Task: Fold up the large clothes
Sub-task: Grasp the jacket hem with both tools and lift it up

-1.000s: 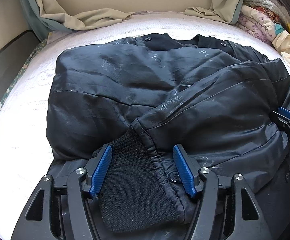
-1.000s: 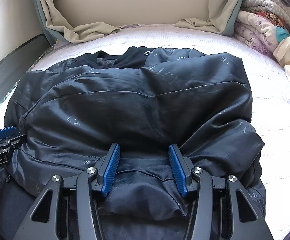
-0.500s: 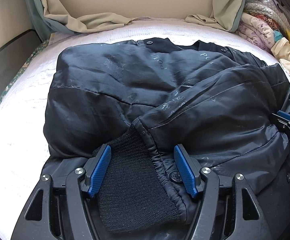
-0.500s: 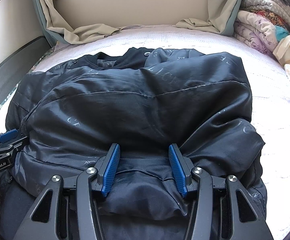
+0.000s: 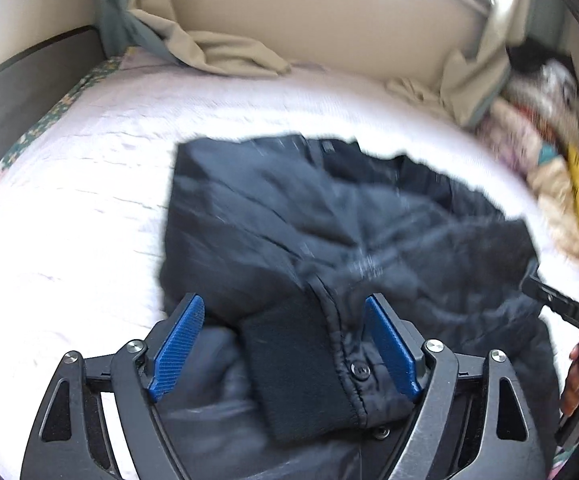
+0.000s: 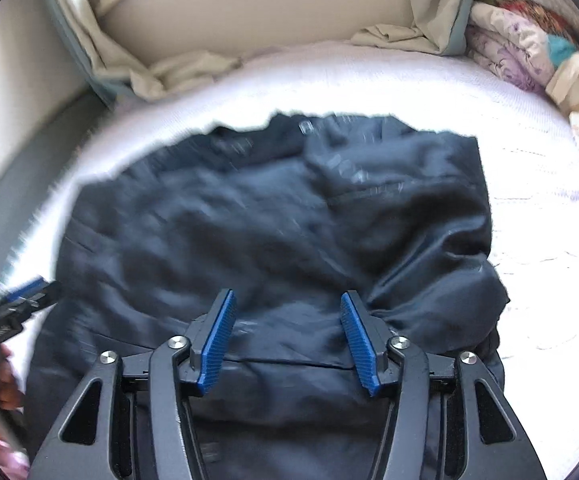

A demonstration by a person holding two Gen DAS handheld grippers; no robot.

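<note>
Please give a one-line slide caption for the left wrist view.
Left gripper opening above the knit cuff of a dark jacket on the bed.

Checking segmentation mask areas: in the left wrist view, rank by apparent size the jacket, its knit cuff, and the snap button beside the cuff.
1. jacket, largest by far.
2. knit cuff; nearness to the camera enlarges it.
3. snap button, smallest.
</note>
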